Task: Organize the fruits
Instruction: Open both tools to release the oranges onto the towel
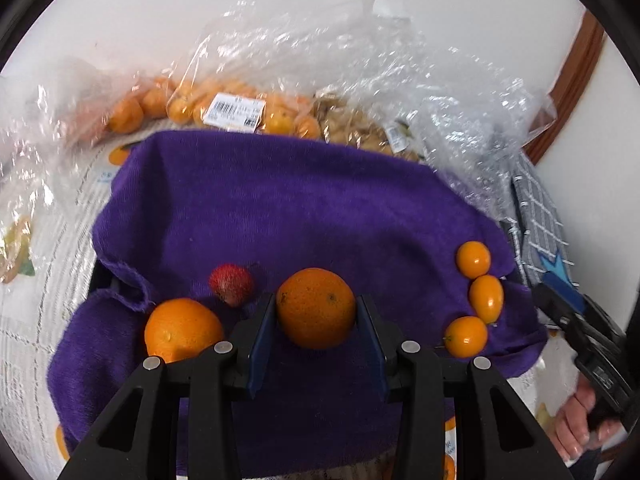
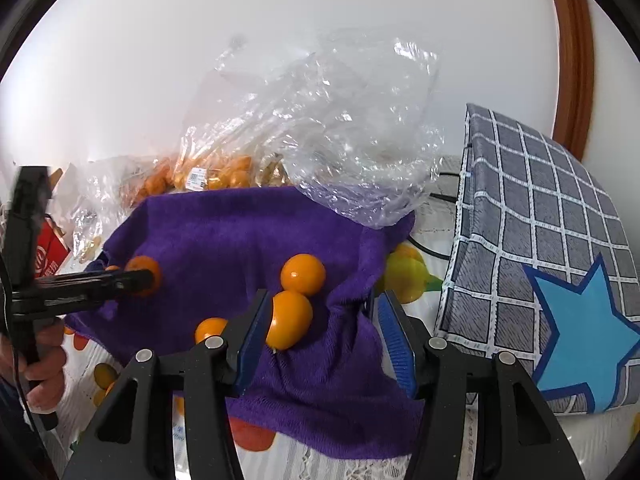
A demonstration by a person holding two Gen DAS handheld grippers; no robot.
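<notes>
My left gripper (image 1: 316, 314) is shut on a large orange (image 1: 316, 306), its blue pads pressing on both sides, over a purple towel (image 1: 280, 208). A second orange (image 1: 182, 330) and a red bumpy fruit (image 1: 231, 285) lie to the left of it. Three kumquats (image 1: 486, 298) sit in a row at the towel's right edge. My right gripper (image 2: 324, 324) stands open over that same corner. One kumquat (image 2: 290, 320) lies against its left pad (image 2: 252, 332), and the right pad is well clear of it. Two more kumquats (image 2: 303, 274) (image 2: 210, 330) lie close by.
Crumpled clear plastic bags (image 1: 360, 60), one holding small oranges (image 1: 224, 108) under a barcode label, lie behind the towel against the white wall. A grey checked cover with a blue star (image 2: 580, 332) stands to the right. A red box (image 2: 50, 252) sits far left. A hand (image 1: 580, 420) grips the right tool.
</notes>
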